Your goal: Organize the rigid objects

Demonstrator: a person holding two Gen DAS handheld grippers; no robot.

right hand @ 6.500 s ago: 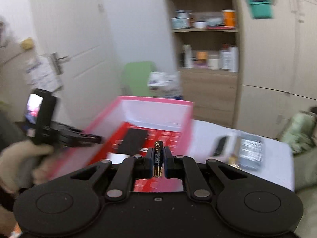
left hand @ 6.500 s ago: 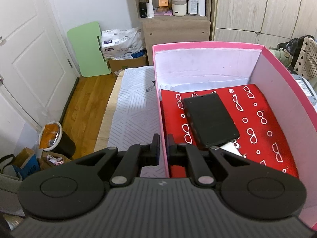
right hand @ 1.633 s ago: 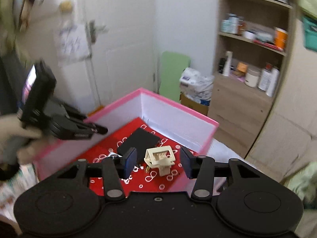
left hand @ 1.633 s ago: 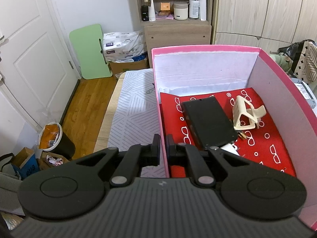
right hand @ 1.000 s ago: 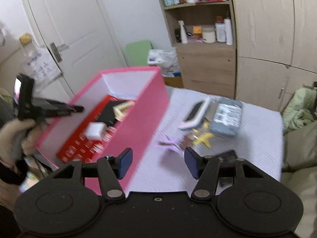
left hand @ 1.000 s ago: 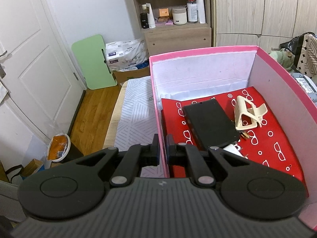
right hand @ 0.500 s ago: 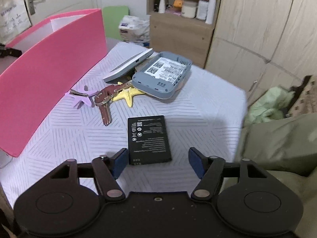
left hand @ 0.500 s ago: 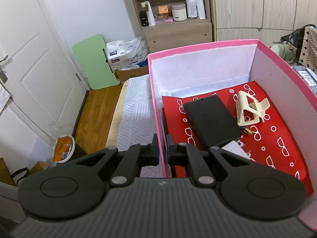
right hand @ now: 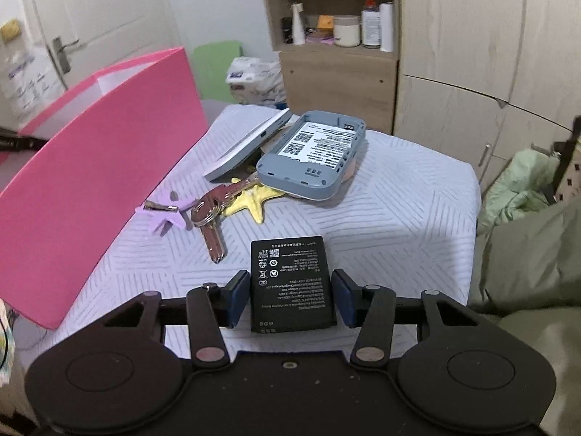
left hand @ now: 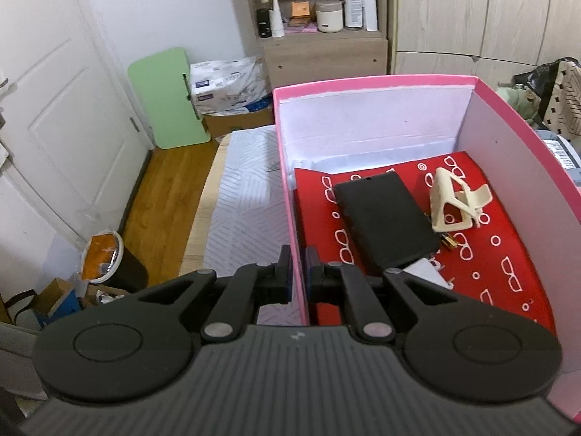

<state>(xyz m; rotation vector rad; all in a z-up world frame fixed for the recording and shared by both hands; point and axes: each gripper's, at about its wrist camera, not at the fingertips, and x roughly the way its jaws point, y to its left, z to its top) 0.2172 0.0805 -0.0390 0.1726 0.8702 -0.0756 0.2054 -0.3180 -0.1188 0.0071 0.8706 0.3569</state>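
Battery first: a flat black rectangular battery (right hand: 290, 283) with white printed labels lies on the white, line-patterned tablecloth (right hand: 399, 218), right between the blue-padded fingers of the right gripper (right hand: 290, 299). Those jaws have just been closing in around it, and a thin gap shows on each side, so the pads bracket the battery without pressing on it: released, not grasping.

Just beyond it, a bunch of metal keys (right hand: 208, 218) sits beside a lilac star-shaped tag (right hand: 165, 214) and a yellow star-shaped piece (right hand: 254, 200). Behind them a grey plastic device shell (right hand: 312, 156) lies open side up, with a white label inside, and a white slim device (right hand: 250, 145) leans next to it.

Over to the left stands the pink cardboard box (right hand: 90, 152), white inside. The left gripper (left hand: 297, 272) is clenched on the box's near side wall, one finger outside and one inside, pinching the pink edge.

Inside the box, on a red liner with white glasses print (left hand: 508, 261), lie a black rectangular phone-like slab (left hand: 385, 221) and a cream plastic hair claw (left hand: 454, 200), near each other. Something small and brass-coloured (left hand: 448, 241) peeks out beside the slab's corner, too small to tell.

In the background, a wooden shelf unit (left hand: 323, 43) holds bottles and jars.
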